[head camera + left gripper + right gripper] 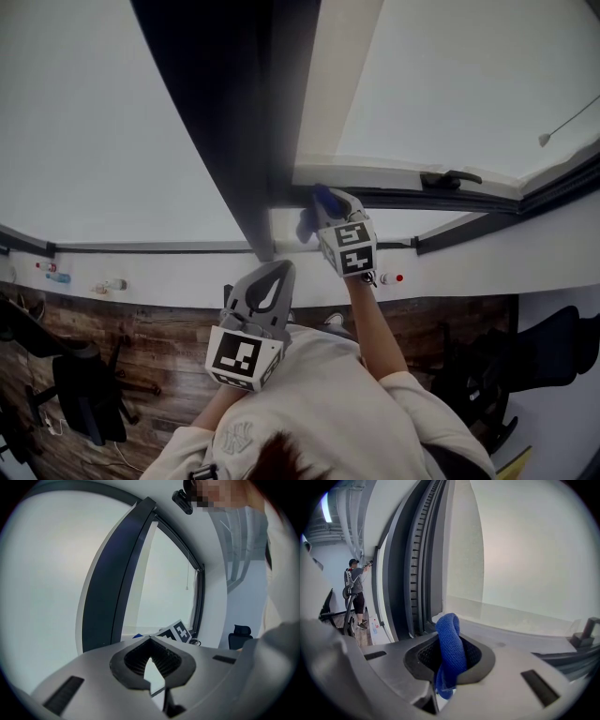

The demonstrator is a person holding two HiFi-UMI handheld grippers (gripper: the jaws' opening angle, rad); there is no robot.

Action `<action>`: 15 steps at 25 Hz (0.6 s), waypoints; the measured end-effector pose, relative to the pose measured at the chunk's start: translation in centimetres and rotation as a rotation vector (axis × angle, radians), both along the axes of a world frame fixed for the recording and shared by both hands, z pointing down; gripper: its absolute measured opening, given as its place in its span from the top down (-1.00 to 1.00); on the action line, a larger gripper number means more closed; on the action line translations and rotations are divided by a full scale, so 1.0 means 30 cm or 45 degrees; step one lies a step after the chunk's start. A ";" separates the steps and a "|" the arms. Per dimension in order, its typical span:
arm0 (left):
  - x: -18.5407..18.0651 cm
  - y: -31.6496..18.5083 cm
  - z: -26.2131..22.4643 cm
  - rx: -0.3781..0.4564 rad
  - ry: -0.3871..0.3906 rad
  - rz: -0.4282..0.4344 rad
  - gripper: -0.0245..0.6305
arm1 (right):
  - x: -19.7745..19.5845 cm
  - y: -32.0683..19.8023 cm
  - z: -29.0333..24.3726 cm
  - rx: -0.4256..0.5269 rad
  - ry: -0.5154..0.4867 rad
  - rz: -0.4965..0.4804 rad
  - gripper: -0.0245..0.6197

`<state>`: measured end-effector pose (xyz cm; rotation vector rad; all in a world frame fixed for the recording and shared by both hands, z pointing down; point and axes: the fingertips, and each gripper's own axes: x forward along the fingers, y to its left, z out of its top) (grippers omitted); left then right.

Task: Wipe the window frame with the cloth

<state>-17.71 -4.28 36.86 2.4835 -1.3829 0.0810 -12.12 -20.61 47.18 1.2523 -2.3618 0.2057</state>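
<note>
Head view: two grippers and one cloth. The right gripper (325,204) is raised to the window frame (223,122), at the corner where the dark upright meets the pale lower rail. The blue cloth (322,198) bunches at its tip, right at that corner. The left gripper (273,278) hangs lower, well apart from the frame, near the person's chest. One dark handle (450,178) sits on the rail to the right.

Left gripper view: the left gripper (150,642) has its fingers (168,659) drawn together with nothing between them. Beyond them show one marker cube of the right gripper (177,632) and a sliver of the cloth (137,635) beside the frame (104,597).

Right gripper view: the right gripper (448,637) has its fingers (474,654) clamped on the cloth (450,651), which loops up out of them and hangs below. Its top lies just at the frame's pale ledge (511,623); whether it touches cannot be told. One person (355,592) stands far off along the wall.
</note>
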 end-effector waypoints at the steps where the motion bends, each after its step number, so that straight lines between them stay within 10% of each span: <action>1: 0.005 -0.001 0.000 0.000 -0.001 0.000 0.91 | 0.008 0.000 0.000 -0.001 -0.001 0.002 0.76; 15: 0.069 -0.013 -0.010 0.010 -0.005 -0.002 0.91 | 0.093 -0.011 -0.002 -0.011 -0.020 0.014 0.76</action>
